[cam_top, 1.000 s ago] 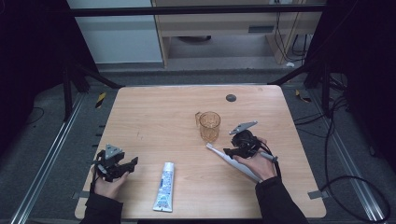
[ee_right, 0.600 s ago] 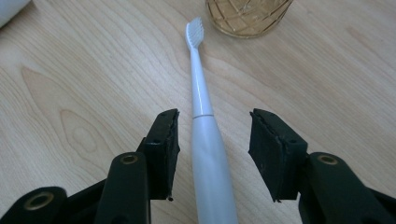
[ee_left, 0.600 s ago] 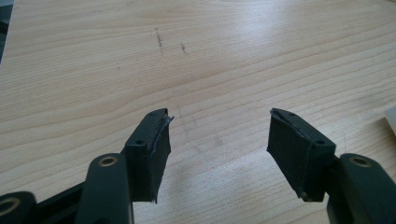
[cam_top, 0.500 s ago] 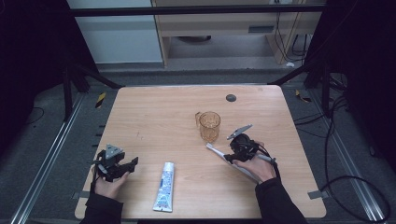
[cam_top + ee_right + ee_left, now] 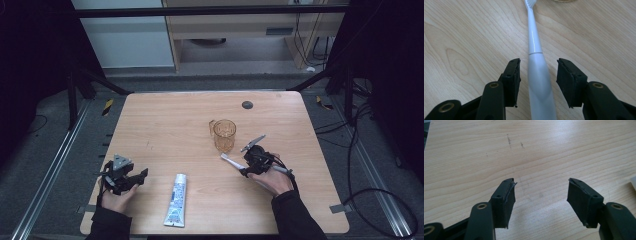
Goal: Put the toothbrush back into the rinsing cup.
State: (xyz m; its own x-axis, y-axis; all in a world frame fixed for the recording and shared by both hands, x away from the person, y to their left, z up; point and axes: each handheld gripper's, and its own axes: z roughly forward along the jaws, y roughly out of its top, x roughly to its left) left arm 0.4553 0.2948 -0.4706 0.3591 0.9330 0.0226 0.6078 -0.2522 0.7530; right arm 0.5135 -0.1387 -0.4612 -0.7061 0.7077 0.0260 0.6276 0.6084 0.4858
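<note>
Lying flat near the table's (image 5: 165,120) right edge: white toothbrush (image 5: 535,50), head toward the amber mug (image 5: 224,135). Right gripper (image 5: 537,75): jaws parted, straddling the handle, not yet clamped. Left gripper (image 5: 540,195): jaws spread, empty, near the front-left corner. Toothpaste tube (image 5: 176,200): front edge, between both hands.

A light wooden table (image 5: 165,120) with rounded corners stands on a grey floor (image 5: 45,125) under even overhead light, a small dark round disc (image 5: 247,105) set near its far edge. Black frame bars (image 5: 210,11) cross above and slant down at both far corners. Behind, a white cabinet (image 5: 125,35) stands beside a pale wooden desk (image 5: 240,25). Black cables (image 5: 385,200) loop over the floor at right, and yellow-black tape (image 5: 107,106) marks the floor at left.
</note>
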